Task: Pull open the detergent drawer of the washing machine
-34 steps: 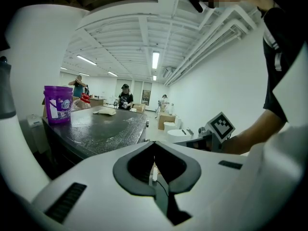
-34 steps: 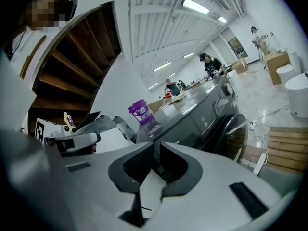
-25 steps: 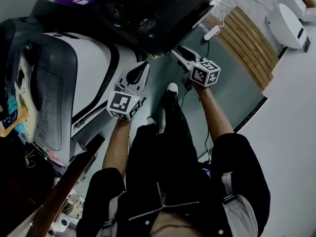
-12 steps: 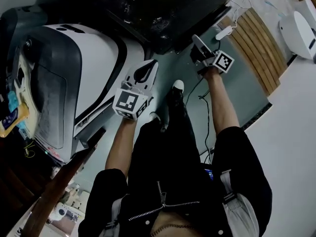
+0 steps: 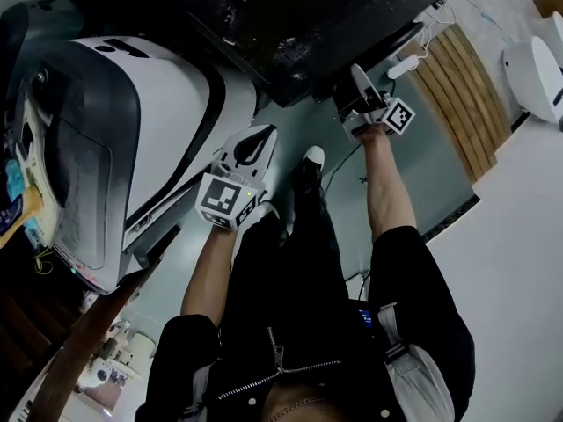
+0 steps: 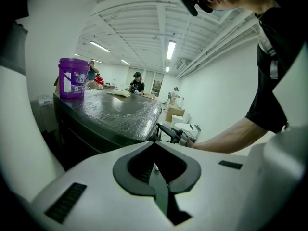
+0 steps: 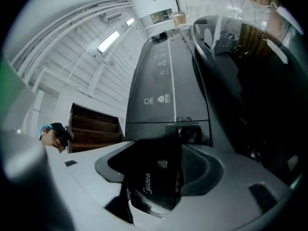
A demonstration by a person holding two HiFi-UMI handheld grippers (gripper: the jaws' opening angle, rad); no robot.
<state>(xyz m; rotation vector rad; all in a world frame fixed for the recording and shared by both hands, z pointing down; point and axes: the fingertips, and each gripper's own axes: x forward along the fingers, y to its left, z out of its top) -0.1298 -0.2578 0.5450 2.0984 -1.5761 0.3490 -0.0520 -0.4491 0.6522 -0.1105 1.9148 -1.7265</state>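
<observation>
**Head view.** The left tongs (image 5: 255, 136) hang over the floor, pressed together. A white-and-grey appliance (image 5: 132, 121) stands just to their left, apart from them. The right tongs (image 5: 359, 82) sit further ahead and to the right, at the edge of the dark tabletop (image 5: 299, 25), with their tips under its rim. The drawer itself cannot be made out from here.

**Left gripper view.** The left tongs (image 6: 154, 144) are closed tip to tip and pinch nothing. Ahead and above them lies the dark tabletop (image 6: 125, 112), with a purple bucket (image 6: 72, 78) standing on its far left. The right tongs (image 6: 174, 134) show beyond, at the tabletop's near corner.

**Right gripper view.** The right tongs (image 7: 159, 148) have just been opening and now stand wide. A dark drawer front (image 7: 154, 177), marked Midea, fills the gap between them, with both pads against its sides. The washing machine's grey panel (image 7: 168, 81) rises straight ahead of the tips.
</observation>
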